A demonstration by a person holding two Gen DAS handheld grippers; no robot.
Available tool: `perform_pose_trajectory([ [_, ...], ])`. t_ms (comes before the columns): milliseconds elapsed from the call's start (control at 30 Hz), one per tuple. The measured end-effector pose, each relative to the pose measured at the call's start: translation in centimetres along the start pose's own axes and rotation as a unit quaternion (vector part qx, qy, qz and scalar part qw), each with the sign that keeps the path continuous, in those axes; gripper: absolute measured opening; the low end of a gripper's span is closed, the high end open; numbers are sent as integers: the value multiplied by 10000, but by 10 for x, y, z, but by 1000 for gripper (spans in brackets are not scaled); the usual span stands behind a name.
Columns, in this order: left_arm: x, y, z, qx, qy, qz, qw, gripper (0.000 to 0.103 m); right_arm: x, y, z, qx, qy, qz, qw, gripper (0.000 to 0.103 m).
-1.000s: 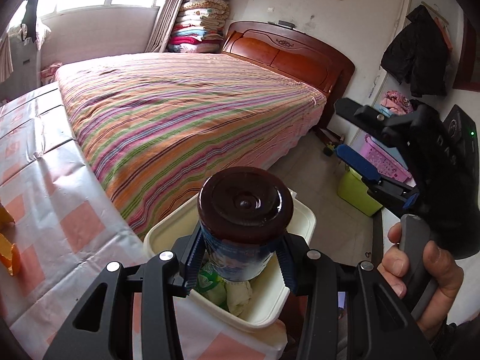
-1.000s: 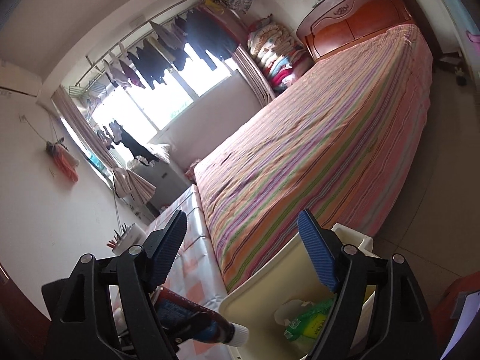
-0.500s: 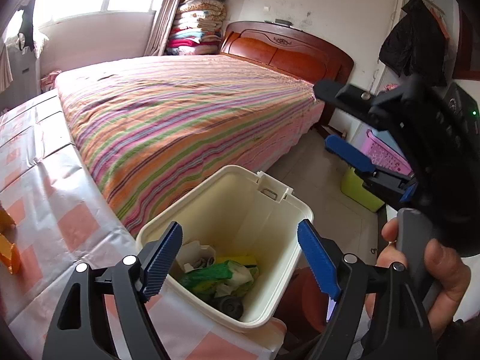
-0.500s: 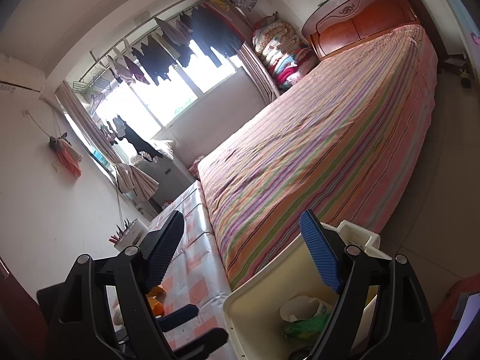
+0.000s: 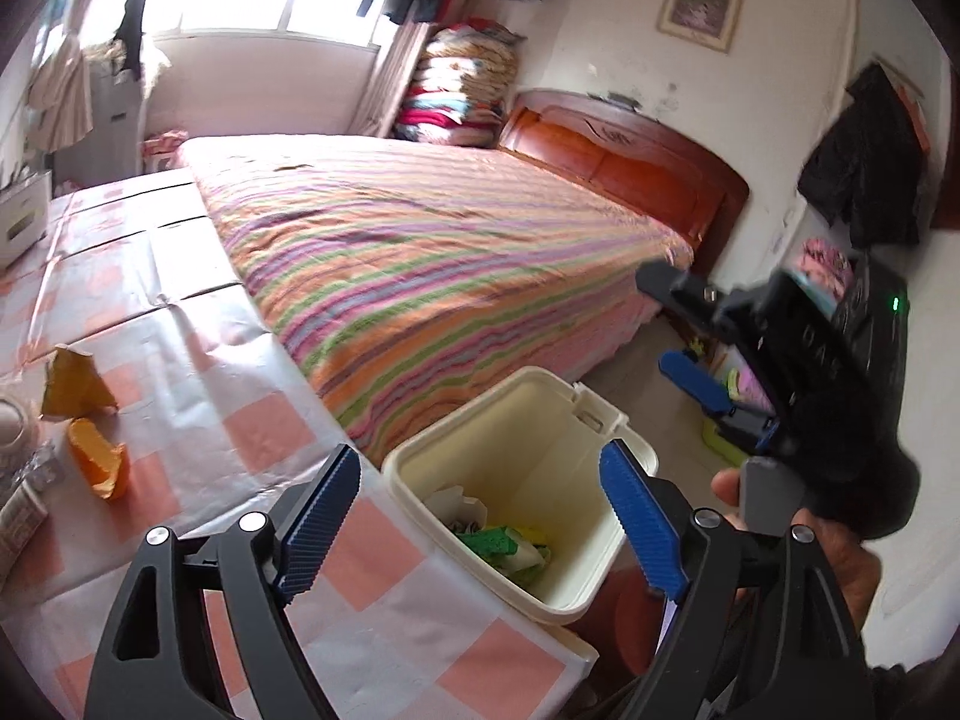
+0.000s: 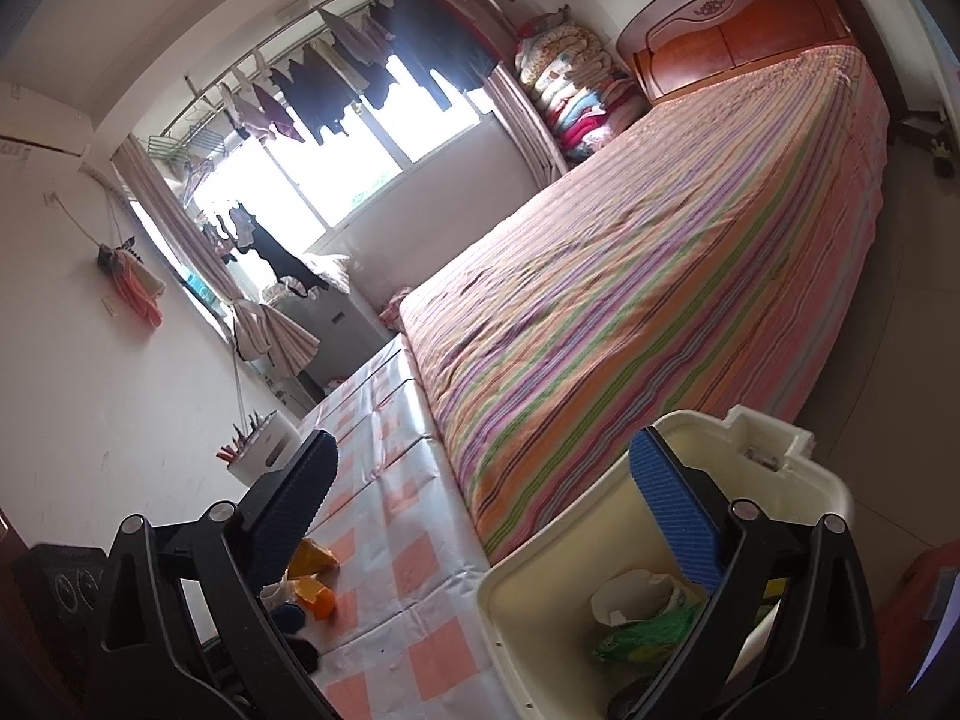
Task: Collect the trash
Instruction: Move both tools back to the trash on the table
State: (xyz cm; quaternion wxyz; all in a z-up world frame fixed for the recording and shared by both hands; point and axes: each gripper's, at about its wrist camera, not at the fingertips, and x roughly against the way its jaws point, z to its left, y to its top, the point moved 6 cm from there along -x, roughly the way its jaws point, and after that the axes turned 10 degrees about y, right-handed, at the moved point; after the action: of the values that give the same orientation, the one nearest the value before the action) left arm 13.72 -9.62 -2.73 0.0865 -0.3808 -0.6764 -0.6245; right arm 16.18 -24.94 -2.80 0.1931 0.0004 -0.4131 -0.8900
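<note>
A cream trash bin (image 5: pixel 558 420) stands at the table's edge beside the bed, holding white paper and green wrappers (image 5: pixel 501 540). It also shows in the right wrist view (image 6: pixel 798 474). My left gripper (image 5: pixel 480 504) is open and empty, over the table edge and the bin's near rim. My right gripper (image 6: pixel 486 516) is open and empty, to the right of the bin; its body shows in the left wrist view (image 5: pixel 840 372). Orange and yellow scraps (image 5: pixel 96 462) lie on the table (image 5: pixel 198 360) at the left, also in the right wrist view (image 6: pixel 315 591).
A striped bed (image 5: pixel 444 264) runs along the table's far side. A white holder with pens (image 6: pixel 261 456) stands by the wall. A jar and wrappers (image 5: pixel 18 438) sit at the table's left edge. Green and pink baskets (image 5: pixel 732 402) are on the floor.
My left gripper opened and dropped the dark-lidded bottle into the bin, then swung left and back toward the table. The right gripper stayed open and shifted slightly.
</note>
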Motion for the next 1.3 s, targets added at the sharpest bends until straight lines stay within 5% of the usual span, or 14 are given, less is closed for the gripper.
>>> perform_pose_trajectory([
  [267,53,24,72,1159,273,-899,9888,94,-24,-22,30,211,207,307,9991,96],
  [667,109,30,174,2311,880,-1386,9590,94,-49,-49,60,383,348,628,9967,96],
  [1300,134,24,212,2560,1027,-1465,9500,94,-74,-79,93,497,560,1016,9920,96],
])
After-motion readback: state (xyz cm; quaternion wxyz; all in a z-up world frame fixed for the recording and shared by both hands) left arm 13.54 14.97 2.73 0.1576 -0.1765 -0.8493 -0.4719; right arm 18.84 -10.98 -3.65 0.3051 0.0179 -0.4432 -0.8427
